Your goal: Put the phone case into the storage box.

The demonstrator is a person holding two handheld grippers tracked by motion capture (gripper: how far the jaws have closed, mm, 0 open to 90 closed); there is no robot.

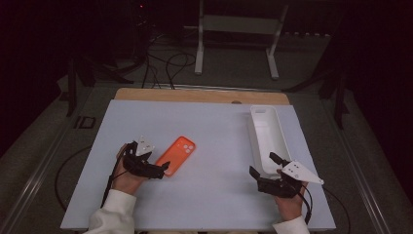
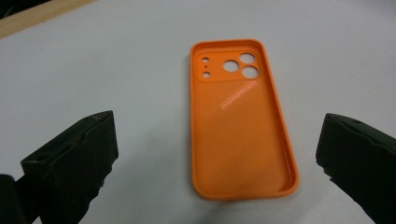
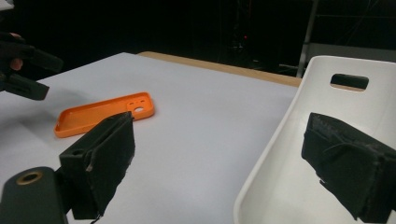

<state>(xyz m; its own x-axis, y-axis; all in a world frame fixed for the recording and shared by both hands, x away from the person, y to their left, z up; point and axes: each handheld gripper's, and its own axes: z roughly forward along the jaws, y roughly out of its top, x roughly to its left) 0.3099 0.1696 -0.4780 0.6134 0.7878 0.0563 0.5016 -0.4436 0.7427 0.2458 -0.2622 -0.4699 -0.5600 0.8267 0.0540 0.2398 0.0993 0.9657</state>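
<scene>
1. The left gripper (image 1: 163,169) is spread wide, with the orange phone case (image 2: 239,119) lying hollow side up between its jaws on the white table (image 1: 214,141). The case is thin and low, so a closing grip may slide over its rim.
2. The right gripper (image 1: 260,165) is also spread, apparently over the near end of the empty white bin (image 1: 255,129); it may knock the bin.

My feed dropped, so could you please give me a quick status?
Left tool open, near orange phone case. Right tool open at white bin. Nothing between.
</scene>
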